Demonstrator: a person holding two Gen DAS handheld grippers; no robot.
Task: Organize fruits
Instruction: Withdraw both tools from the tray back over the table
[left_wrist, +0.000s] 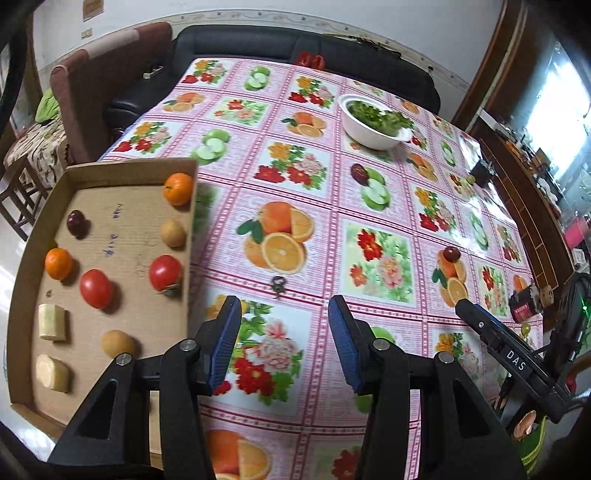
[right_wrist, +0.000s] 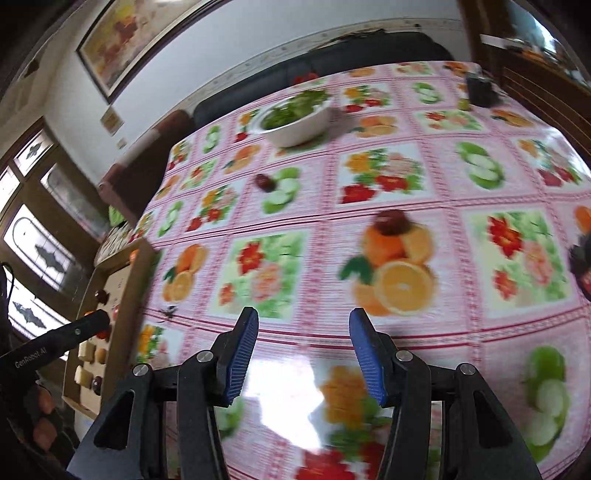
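Note:
A shallow cardboard tray (left_wrist: 110, 173) lies at the table's left edge. It holds two oranges (left_wrist: 178, 188), two tomatoes (left_wrist: 96, 288), a dark plum (left_wrist: 76, 221), two yellowish round fruits (left_wrist: 173, 232) and two banana pieces (left_wrist: 53, 322). Two more dark red plums lie loose on the tablecloth, one in mid-table (left_wrist: 357, 172) and one nearer the right (left_wrist: 451, 254). My left gripper (left_wrist: 284, 332) is open and empty beside the tray's right wall. In the blurred right wrist view my right gripper (right_wrist: 303, 339) is open and empty, with the nearer plum (right_wrist: 391, 221) ahead of it.
A white bowl of greens (left_wrist: 373, 122) stands at the far side. A small metal trinket (left_wrist: 277, 286) lies just ahead of the left gripper. A black box (left_wrist: 484, 171) and a red-and-black pack (left_wrist: 524, 306) sit along the right edge. A dark sofa lies beyond the table.

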